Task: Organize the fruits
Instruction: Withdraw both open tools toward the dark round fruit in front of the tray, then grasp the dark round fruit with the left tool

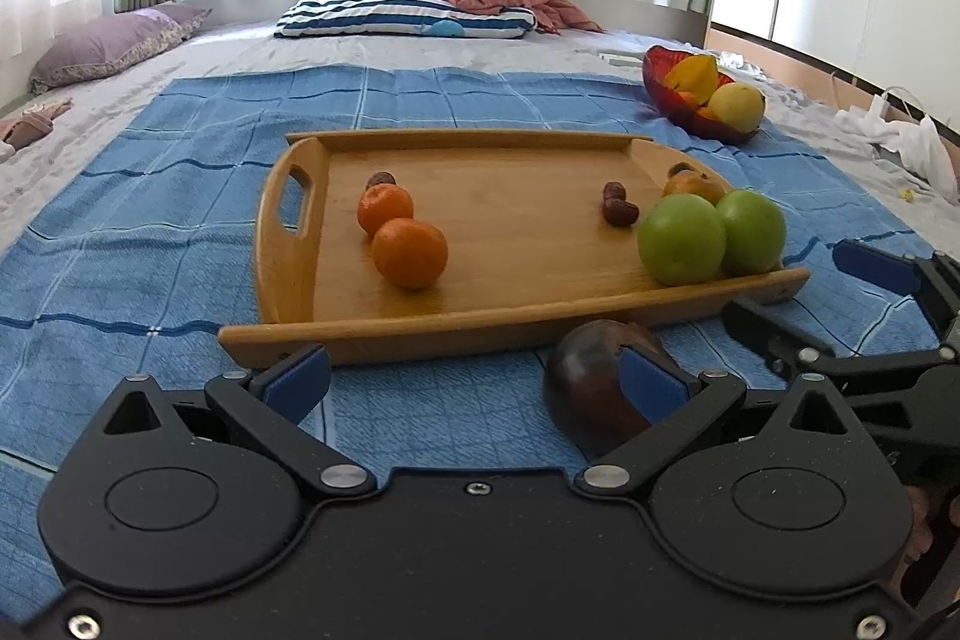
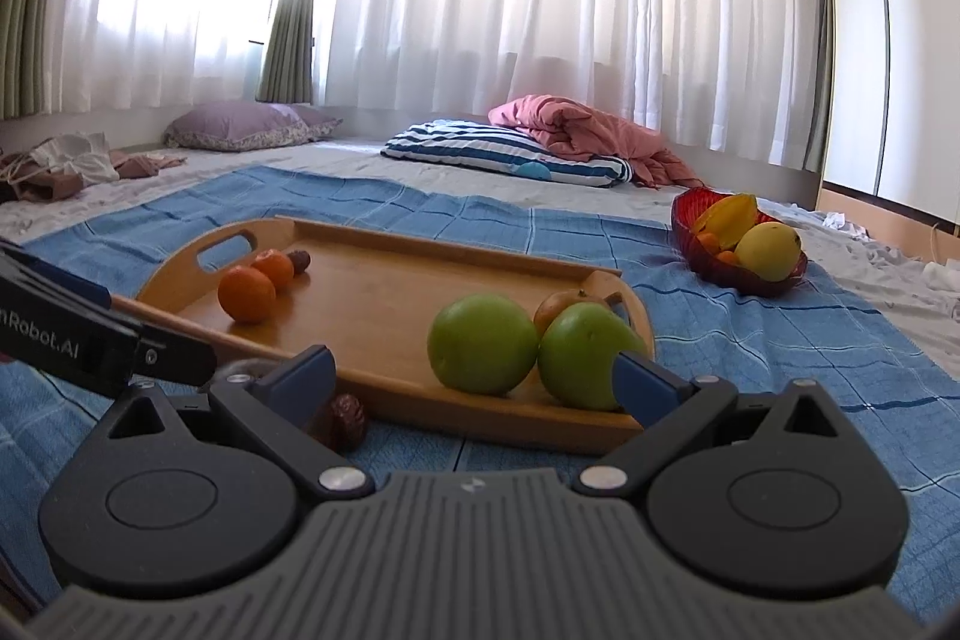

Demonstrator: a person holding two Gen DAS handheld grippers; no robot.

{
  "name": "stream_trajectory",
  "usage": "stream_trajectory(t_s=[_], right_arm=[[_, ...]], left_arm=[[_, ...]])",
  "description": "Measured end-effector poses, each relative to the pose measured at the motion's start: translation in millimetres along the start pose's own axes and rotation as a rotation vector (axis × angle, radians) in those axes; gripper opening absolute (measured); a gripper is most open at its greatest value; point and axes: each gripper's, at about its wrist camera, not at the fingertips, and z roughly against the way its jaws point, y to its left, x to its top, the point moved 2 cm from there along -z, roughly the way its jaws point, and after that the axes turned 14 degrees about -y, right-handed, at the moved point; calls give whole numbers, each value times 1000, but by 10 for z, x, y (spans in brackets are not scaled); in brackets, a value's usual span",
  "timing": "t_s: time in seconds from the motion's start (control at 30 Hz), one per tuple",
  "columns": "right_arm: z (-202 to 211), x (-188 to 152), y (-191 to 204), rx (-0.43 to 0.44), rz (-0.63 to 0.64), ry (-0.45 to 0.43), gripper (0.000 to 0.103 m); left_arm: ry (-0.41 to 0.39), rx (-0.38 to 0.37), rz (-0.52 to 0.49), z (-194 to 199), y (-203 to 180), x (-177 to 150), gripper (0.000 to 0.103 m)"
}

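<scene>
Low, both grippers' fingers apart, empty; left gripper (image 1: 477, 379) near tray (image 1: 420, 334) front rim, right gripper (image 2: 474, 379) too.

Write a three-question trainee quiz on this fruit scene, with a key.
1. True or false: both green apples sit on the wooden tray.
2. How many oranges lie on the tray?
3. Where is the dark brown fruit? A) in the red bowl B) on the blue cloth by the left tool C) on the tray

Key: 1 true; 2 two; 3 B
</scene>
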Motion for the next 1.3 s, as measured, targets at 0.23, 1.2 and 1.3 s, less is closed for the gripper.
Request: stream_trajectory(t_s=[0.23, 1.2, 1.3], right_arm=[[34, -64, -6, 3, 8, 18, 103], [115, -264, -34, 24, 94, 79, 103], [106, -273, -14, 27, 88, 84, 103]], left_arm=[[15, -29, 11, -19, -83, -21, 103], [118, -125, 60, -340, -436, -187, 61], [120, -131, 62, -328, -410, -182, 61]])
